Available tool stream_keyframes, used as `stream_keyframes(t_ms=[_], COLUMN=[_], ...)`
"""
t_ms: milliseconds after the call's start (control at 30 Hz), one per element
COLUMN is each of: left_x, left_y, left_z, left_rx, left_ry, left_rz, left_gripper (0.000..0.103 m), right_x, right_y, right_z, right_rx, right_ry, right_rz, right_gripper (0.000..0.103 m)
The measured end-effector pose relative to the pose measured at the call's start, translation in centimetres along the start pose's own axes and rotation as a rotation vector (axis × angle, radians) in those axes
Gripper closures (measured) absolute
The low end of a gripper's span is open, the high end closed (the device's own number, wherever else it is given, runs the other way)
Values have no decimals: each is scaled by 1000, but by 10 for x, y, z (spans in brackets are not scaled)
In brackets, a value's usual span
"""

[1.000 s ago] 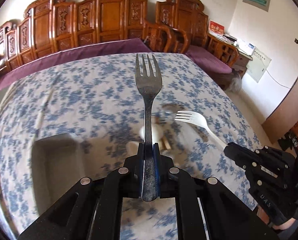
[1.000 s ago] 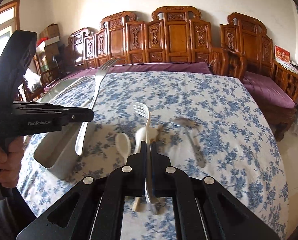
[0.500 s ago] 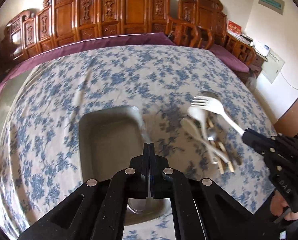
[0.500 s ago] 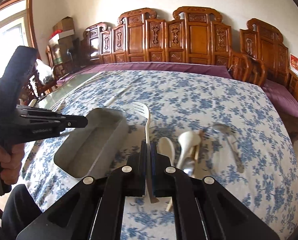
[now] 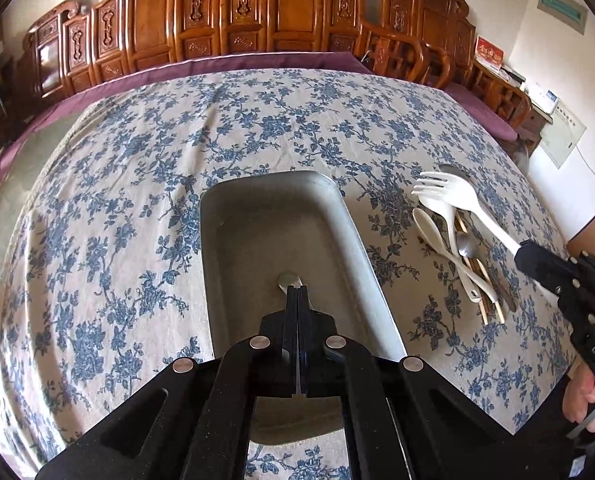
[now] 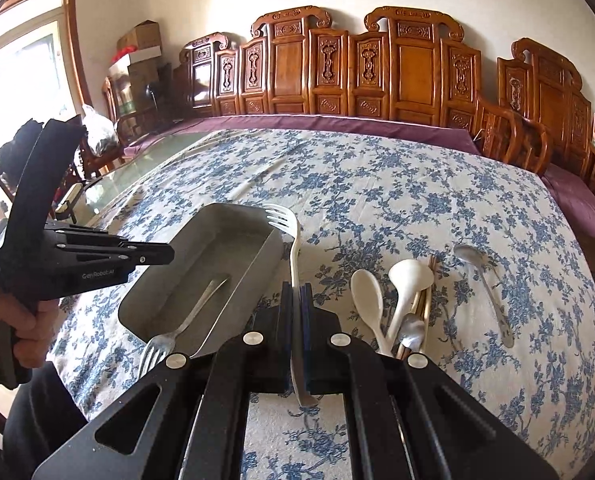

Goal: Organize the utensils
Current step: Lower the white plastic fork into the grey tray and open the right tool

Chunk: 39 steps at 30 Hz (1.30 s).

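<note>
1. Steel is the landmark: the metal tray (image 6: 233,248) sits on the flowered worktop (image 6: 397,200), and I place everything against it.
2. My left fingers (image 5: 297,292) are pressed fully together with nothing between them, hovering over the tray's near end.
3. One metal fork (image 6: 185,324) lies in the tray, its handle along the floor and its tines poking out over the near rim. I judge that as the only utensil sorted so far.
4. My right fingers (image 6: 296,292) are clamped on the handle of a white plastic fork (image 6: 287,224), held just beside the tray's right wall, with the tines level with its far corner. It is not in the tray yet.
5. To the right of the tray, on the cloth, waits a small heap: two white spoons (image 6: 385,296), a pair of wooden chopsticks (image 6: 423,304) and a small metal spoon (image 6: 411,330) lying on them.
6. Farther right of the tray, apart from the heap, lies a metal spoon (image 6: 485,280).
7. By my reckoning the job is barely begun: one piece in, one in hand, the rest untouched.
</note>
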<state>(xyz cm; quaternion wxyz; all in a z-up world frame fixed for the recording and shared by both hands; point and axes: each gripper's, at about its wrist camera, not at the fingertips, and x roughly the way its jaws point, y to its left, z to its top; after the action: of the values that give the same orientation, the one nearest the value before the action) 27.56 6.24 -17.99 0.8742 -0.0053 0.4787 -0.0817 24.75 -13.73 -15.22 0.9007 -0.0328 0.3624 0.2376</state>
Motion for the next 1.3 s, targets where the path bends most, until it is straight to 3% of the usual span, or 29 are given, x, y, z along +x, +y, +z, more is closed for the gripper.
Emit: stream_keyframes(t_ms=[167, 300, 533, 600, 700, 1067, 1300], left_x=[3, 18, 51, 55, 55, 63, 36], left_y=[-1, -12, -19, -19, -20, 3, 23], left_z=[-6, -11, -20, -20, -17, 16, 26], left_rx=[-20, -36, -46, -50, -38, -50, -63], left_ry=[46, 135, 264, 275, 266, 215, 113], left_rz=[-28, -50, -6, -15, -4, 54, 47], left_gripper=[103, 82, 82, 90, 96, 96, 93], right_x=[1, 1, -4, -6, -6, 17, 37], right_y=[7, 7, 1, -1, -3, 3, 24], right_z=[0, 0, -1, -1, -1, -2, 4], right_rx=[-18, -19, -12, -8, -5, 2, 7], right_ry=[0, 2, -6, -11, -14, 20, 42], right_rz=[10, 10, 9, 12, 15, 36, 55], right_gripper=[98, 98, 98, 98, 98, 98, 98])
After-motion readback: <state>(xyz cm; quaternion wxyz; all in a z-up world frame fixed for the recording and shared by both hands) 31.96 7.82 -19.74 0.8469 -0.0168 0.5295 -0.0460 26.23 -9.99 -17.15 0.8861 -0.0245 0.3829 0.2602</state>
